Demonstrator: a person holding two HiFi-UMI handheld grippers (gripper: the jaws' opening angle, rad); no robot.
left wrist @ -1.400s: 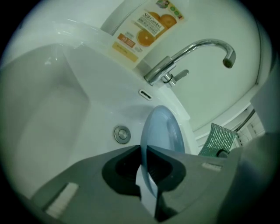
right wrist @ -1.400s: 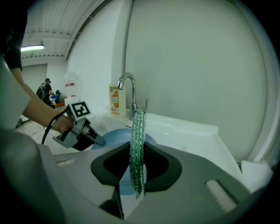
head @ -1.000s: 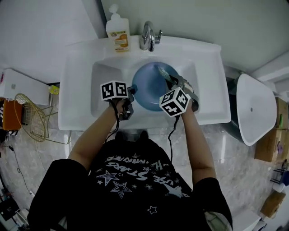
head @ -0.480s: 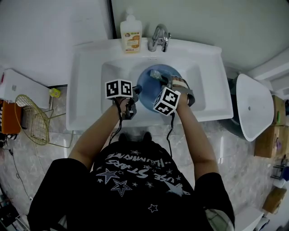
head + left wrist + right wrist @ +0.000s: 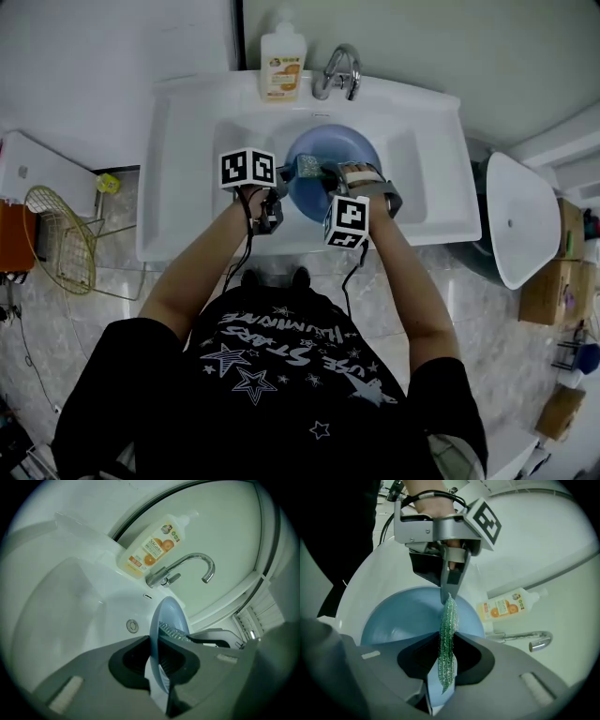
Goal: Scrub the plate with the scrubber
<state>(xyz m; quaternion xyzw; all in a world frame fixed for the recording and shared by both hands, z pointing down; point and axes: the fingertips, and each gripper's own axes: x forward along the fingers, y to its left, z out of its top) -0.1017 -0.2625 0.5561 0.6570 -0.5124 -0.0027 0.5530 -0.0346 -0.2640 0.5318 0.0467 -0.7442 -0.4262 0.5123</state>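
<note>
- Plate (image 5: 339, 155) tilted in the sink (image 5: 187, 141), faucet (image 5: 339, 70) just beyond; basin room left and right
- Left gripper (image 5: 158, 677) jaws pinch the plate's left rim
- Right gripper (image 5: 446, 667) jaws pinch the scrubber (image 5: 448, 620), at the plate's face

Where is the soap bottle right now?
In the head view, the soap bottle stands on the back ledge of the sink, just left of the faucet.
</note>
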